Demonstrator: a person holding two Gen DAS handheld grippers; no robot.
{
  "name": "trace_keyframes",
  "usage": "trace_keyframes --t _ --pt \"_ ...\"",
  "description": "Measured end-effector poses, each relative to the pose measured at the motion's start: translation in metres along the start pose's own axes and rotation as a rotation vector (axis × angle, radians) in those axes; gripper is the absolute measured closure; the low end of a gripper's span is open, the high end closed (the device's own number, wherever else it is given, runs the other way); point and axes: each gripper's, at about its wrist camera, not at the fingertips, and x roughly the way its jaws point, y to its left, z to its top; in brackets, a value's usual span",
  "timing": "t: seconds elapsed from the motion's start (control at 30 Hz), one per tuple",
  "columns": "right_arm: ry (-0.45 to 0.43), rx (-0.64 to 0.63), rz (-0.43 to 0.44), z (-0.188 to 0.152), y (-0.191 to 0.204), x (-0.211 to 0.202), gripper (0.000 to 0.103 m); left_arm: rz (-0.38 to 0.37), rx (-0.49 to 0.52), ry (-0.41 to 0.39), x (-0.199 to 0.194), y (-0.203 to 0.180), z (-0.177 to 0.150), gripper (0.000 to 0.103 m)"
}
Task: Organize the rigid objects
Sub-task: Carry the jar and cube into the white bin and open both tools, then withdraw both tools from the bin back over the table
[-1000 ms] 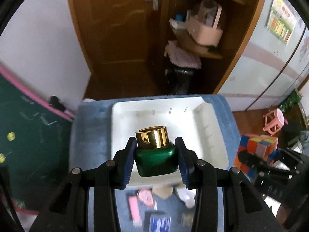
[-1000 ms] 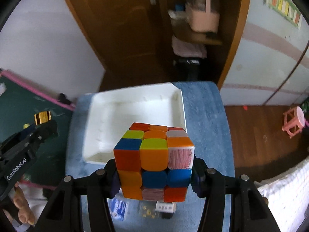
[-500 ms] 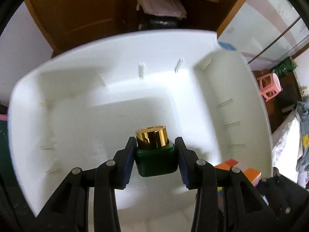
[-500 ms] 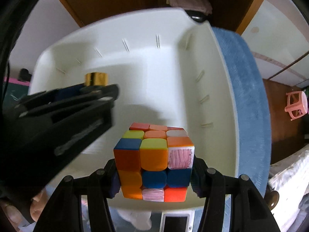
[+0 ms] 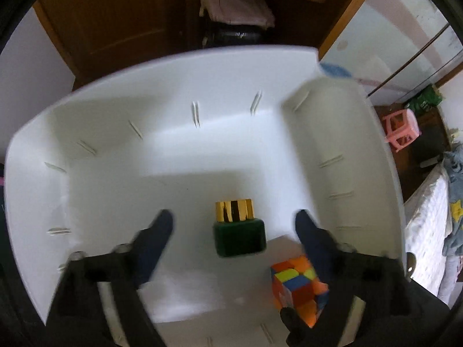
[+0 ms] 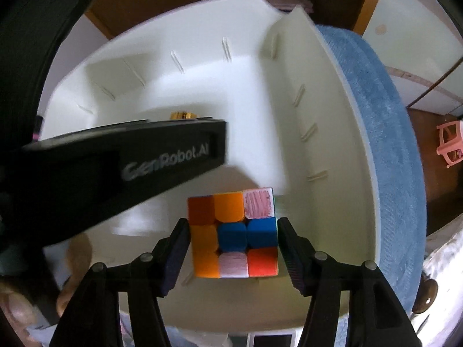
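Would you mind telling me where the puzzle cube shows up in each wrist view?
Left wrist: the puzzle cube lies low and right in the picture, beside the open left gripper.
Right wrist: lower centre, between the right gripper's fingers.
Shared landmark: the white bin under both.

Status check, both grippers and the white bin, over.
Left gripper open, jaws just opened off the green gold-capped bottle, now in the white plastic bin. Right gripper easing open around the multicoloured puzzle cube. Nothing blocking.

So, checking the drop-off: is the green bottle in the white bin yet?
In. The green bottle sits on the white bin floor, between the left gripper fingers, just opened wide.
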Motion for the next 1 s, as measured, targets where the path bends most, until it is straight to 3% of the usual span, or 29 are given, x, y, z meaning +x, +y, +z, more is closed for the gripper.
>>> trace_keyframes --t 0.13,0.27,0.5,0.77,1.0 --pt "-0.082 0.01 0.036 -0.005 -0.004 -0.029 0.029 -0.002 -0.017 -0.045 -0.033 0.0 -0.008 0.011" --pt "-0.146 0.003 0.055 -0.013 -0.005 -0.059 0.029 0.003 -0.023 -0.116 -0.072 0.004 -0.015 0.005" --pt "-0.241 -0.039 0.11 -0.041 0.012 -0.118 0.029 0.016 -0.049 -0.231 -0.134 0.022 -0.041 0.005" --pt "-0.368 -0.1 0.14 -0.108 0.018 -0.187 0.029 0.011 -0.101 -0.334 -0.2 0.02 -0.088 0.005" --pt "-0.446 -0.144 0.143 -0.158 0.007 -0.232 0.029 0.053 -0.123 -0.43 -0.252 -0.001 -0.138 0.004"
